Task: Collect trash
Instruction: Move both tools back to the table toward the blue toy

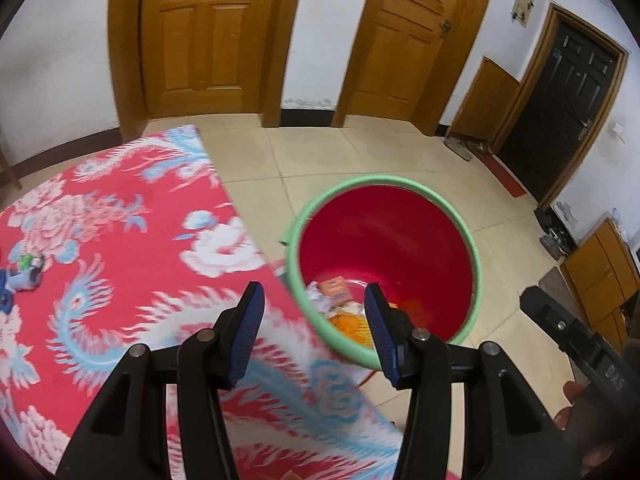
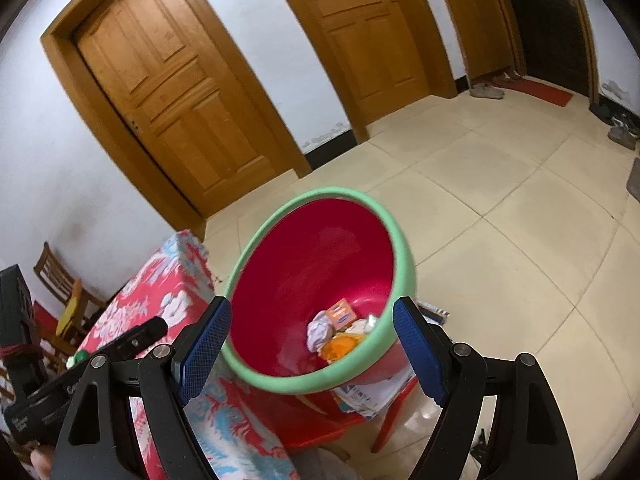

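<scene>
the wide mouth of the red plastic basin with a green rim stands unobstructed from above. the table under a red floral cloth crowds its left side. the beige tiled floor beyond lies open, wooden doors well apart.

Left wrist view: above table edge, angled down past the tablecloth onto the red basin, close. Right wrist view: further right, steeper onto the basin. Shared: basin, tablecloth corner, wooden doors
</scene>
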